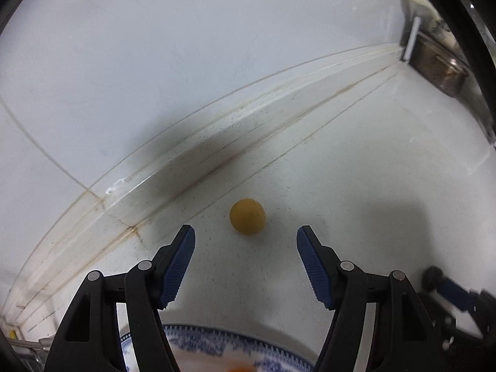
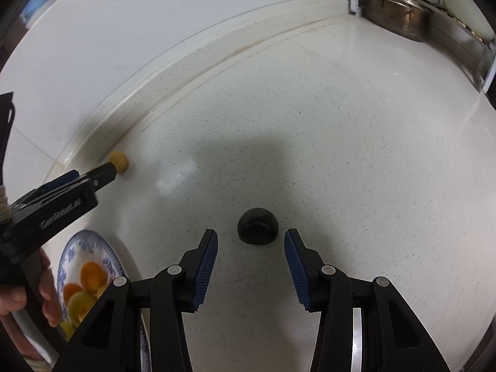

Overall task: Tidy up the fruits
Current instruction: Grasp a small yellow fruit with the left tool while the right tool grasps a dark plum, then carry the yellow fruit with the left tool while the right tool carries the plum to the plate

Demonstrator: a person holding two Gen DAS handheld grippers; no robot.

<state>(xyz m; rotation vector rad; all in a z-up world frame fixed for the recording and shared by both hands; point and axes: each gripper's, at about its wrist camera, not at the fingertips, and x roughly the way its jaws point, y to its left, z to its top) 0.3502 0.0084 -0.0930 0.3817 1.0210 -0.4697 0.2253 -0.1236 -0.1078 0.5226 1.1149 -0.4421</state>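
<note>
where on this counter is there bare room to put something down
Bare: the white counter between the dark round fruit and the metal pot. Crowded: the left side, with the blue-patterned plate, the yellow fruit by the backsplash and the left gripper.

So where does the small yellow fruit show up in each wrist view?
Left wrist view: the yellow fruit lies on the counter at centre, just ahead of the open left tool, near the raised back ledge.
Right wrist view: the same fruit sits at the left edge, at the tip of the left tool, against the ledge.
Shared landmark: the blue-patterned plate, at the bottom in the left view, lower left in the right.
</note>
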